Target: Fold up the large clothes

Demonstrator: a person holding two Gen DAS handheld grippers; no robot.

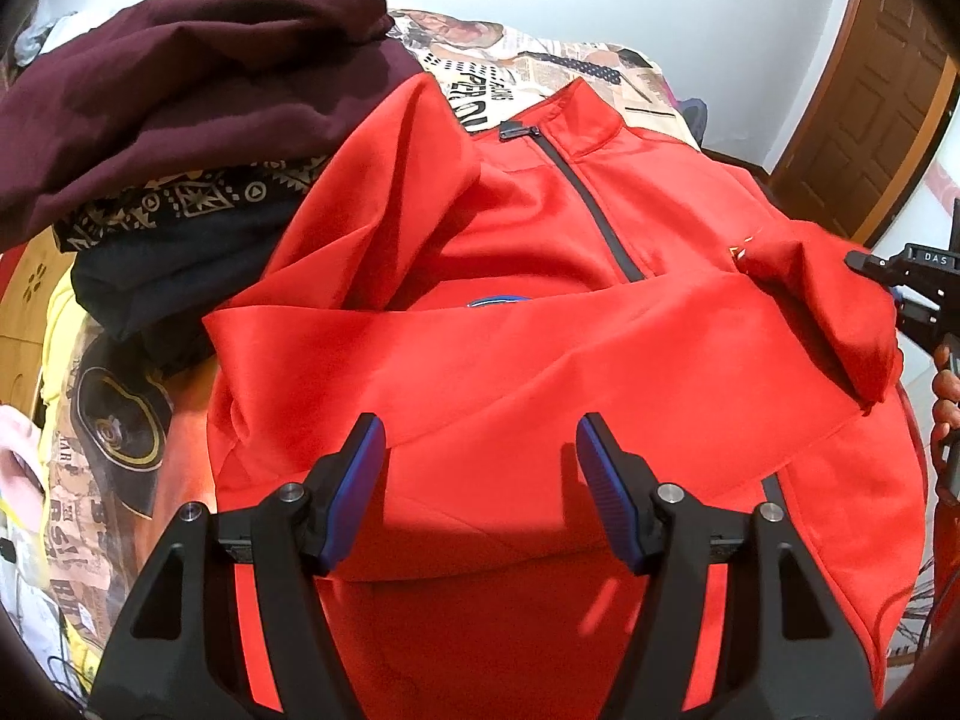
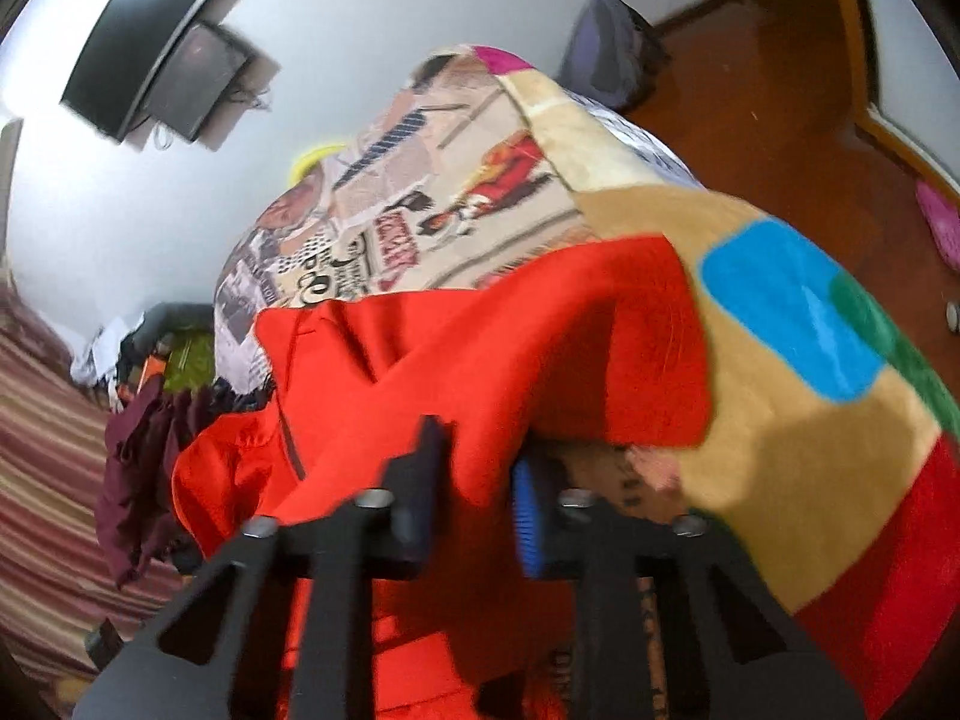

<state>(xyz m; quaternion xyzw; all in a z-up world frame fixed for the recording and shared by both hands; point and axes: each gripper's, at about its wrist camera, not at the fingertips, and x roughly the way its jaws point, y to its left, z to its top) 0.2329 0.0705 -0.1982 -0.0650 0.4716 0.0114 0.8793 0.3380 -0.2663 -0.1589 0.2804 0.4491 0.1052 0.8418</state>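
red jacket [image 1: 540,372] lies spread front-up on the bed, over a blanket [image 1: 480,84] printed with newspaper and comic pictures, its collar pointing toward the far end and its dark zipper [image 1: 594,204] running down the chest. one sleeve is folded across the middle of the body, covering most of a blue badge. the left gripper [image 1: 480,480] hovers over the lower part of the jacket with its jaws wide apart and nothing between the blue pads [image 1: 606,480]. the right gripper [image 2: 474,498] is at the jacket's right edge, its jaws closed on a fold of red sleeve cloth that bunches up over them; that view is blurred, so exactly how much cloth is pinched is hard to say. just beside the jacket's other shoulder sits a pile of clothes: a maroon garment [image 1: 198,78] on top of a black one with a gold pattern [image 1: 198,204]. a wooden door [image 1: 870,90] stands beyond the bed.
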